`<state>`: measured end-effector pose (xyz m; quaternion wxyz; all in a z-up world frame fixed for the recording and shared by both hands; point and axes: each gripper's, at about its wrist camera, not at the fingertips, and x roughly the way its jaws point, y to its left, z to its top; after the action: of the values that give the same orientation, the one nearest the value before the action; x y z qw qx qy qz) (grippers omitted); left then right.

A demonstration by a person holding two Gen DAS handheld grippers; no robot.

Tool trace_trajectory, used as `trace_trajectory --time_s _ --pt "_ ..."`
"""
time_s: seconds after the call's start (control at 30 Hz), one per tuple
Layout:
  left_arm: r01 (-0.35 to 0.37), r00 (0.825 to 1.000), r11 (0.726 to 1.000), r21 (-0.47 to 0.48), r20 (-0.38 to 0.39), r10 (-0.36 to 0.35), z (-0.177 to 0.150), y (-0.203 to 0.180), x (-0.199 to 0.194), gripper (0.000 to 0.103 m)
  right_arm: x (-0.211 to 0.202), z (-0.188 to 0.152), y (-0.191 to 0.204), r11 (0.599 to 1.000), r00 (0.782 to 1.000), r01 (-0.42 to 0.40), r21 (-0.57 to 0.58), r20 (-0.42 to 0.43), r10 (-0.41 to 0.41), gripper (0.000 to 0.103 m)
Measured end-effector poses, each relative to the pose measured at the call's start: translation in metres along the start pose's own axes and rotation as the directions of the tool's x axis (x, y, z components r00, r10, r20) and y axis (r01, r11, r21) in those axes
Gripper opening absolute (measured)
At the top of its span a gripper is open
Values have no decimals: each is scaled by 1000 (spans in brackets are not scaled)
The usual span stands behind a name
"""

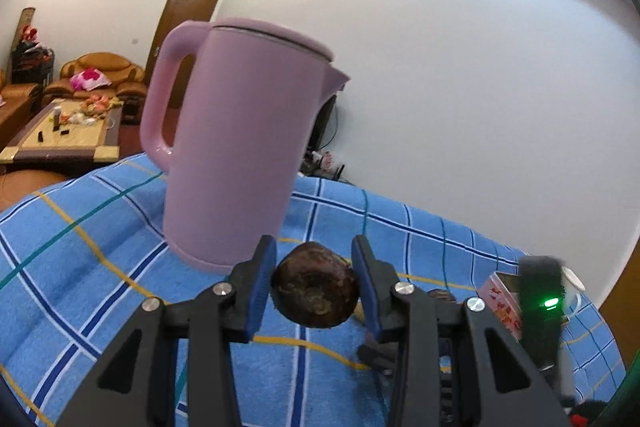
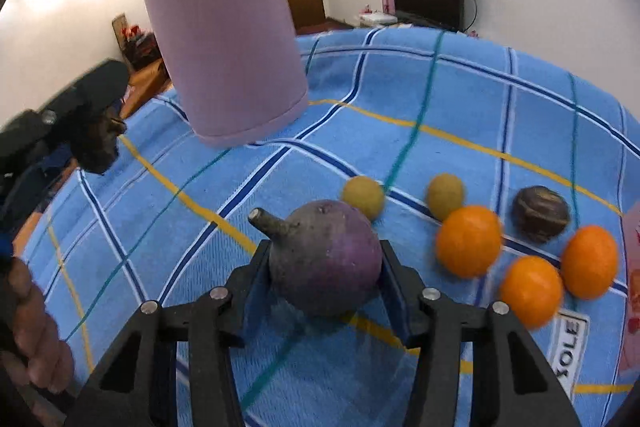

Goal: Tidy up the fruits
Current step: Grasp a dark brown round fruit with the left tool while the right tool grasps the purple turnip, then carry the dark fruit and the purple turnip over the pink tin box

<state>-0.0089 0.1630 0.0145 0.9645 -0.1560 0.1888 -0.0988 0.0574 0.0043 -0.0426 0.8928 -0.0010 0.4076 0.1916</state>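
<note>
Left tongs (image 1: 314, 279) clamp dark brown fruit (image 1: 316, 293), held above blue checked cloth (image 1: 120, 247), pink kettle (image 1: 240, 147) just ahead. Right tongs (image 2: 324, 275) squeeze purple round fruit (image 2: 325, 263) resting on cloth; oranges (image 2: 468, 241) grouped to their right, likely sorted by kind.

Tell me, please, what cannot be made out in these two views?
- Kettle: top cut off by the right view's upper edge.
- Pink box: print too small, half hidden behind the right tongs' body in the left view.
- Oranges: edges blurred, right view.
- Label: letters cut off behind the right tongs.
</note>
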Motion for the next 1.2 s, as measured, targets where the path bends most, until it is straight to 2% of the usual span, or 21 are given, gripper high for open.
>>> trace_trajectory --time_s 0.2,0.37,0.53,0.67,0.8,1.0,1.2 --pt "2 1000 999 41 -4 -2 -7 -10 2 41 -54 -9 -28 999 990 -32 41 141 26 52" --pt "-9 1000 999 54 -12 10 -8 -14 7 41 -78 -18 -49 997 980 -41 62 197 28 52" --pt "-15 999 999 52 -39 17 -10 -16 13 41 -103 -31 -68 997 969 38 68 241 -54 52" --pt "-19 998 998 56 -57 22 -12 -23 17 41 -121 -37 -93 988 951 110 109 278 -136 52" --pt "7 997 998 61 -77 -2 -14 -36 17 41 -137 -42 -123 975 938 140 170 293 -185 52" --pt "63 994 989 135 -101 -50 -16 -75 16 41 -159 -48 -164 948 907 215 234 311 -283 52" --pt "130 986 972 195 -132 -106 -15 -115 21 41 -177 -53 -202 918 884 249 309 315 -346 52"
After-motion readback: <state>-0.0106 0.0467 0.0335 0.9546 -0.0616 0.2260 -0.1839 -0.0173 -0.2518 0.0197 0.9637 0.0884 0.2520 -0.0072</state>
